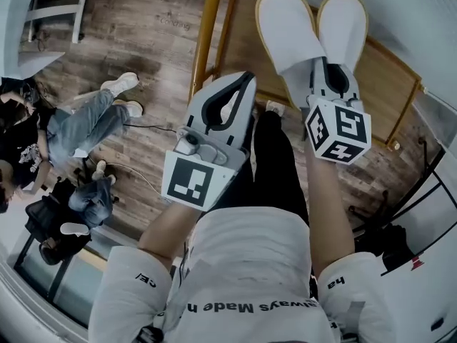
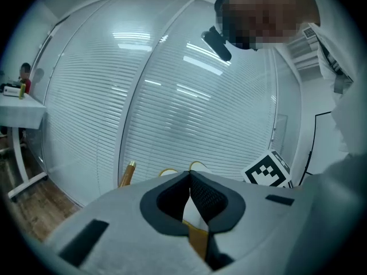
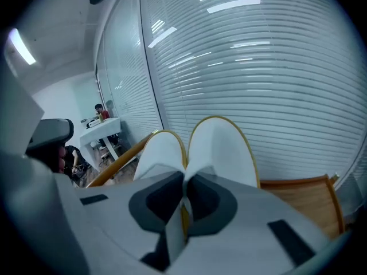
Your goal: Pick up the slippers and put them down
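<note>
**White shirt below, slippers aloft: pickup done, set-down left**

Closest to the head camera are the person's shirt and two forearms. Each forearm ends in a gripper held out over a wooden rack and the plank floor.

The right gripper has its jaws pinched almost together on the heel ends of both slippers. The pair lies side by side. Its white toes with yellow trim point away from the jaws, in front of the blinds. Nothing but this gripper touches the pair, and it hangs clear above the rack. The picking up therefore reads as finished.

The left gripper sits just beside the right one, its jaws closed tip to tip. A sliver of white and yellow shows in the slot behind the tips. Whether that is a slipper edge caught there or something seen through the gap cannot be told. In the head view its tips lie near the slippers but apart from them.

What is left, on this showing, is the whole second half of the task. The pair has to come down onto a surface, and the right jaws have to let go. The rack and the floor are both under the grippers, but the pictures do not say which is meant. No lowering is evident yet, so the task looks roughly half done.
</note>
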### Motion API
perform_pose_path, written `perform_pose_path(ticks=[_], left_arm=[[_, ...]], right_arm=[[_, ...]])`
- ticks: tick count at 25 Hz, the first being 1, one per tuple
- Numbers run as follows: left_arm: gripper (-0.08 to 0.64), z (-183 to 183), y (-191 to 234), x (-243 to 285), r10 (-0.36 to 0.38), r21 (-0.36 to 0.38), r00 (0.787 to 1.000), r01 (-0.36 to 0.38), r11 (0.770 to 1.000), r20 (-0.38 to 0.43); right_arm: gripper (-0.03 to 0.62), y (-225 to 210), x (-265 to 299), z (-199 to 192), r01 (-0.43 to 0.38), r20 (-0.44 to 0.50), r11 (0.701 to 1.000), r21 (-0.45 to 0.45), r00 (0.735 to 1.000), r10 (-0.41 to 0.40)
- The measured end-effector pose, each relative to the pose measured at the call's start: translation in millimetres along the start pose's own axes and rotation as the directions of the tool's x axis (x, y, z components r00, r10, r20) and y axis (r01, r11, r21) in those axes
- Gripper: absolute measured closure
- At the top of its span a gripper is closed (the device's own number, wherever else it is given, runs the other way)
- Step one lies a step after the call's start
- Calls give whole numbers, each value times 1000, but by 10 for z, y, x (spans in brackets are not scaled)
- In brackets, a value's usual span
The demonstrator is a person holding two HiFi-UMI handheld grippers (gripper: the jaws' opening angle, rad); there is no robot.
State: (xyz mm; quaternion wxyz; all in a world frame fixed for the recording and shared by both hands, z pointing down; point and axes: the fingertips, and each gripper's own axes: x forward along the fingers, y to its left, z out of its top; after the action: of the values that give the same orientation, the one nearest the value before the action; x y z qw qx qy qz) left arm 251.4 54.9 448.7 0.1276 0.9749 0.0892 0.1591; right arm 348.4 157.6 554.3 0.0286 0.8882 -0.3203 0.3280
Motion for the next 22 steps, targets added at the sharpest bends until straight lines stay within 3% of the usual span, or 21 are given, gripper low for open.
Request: perform_pose_path(ticks=[22], left_arm=[[549, 1434, -572, -727, -16, 78, 992, 6, 997, 125]], right_arm=[[568, 309, -1364, 1499, -125, 141, 985, -116, 980, 141]])
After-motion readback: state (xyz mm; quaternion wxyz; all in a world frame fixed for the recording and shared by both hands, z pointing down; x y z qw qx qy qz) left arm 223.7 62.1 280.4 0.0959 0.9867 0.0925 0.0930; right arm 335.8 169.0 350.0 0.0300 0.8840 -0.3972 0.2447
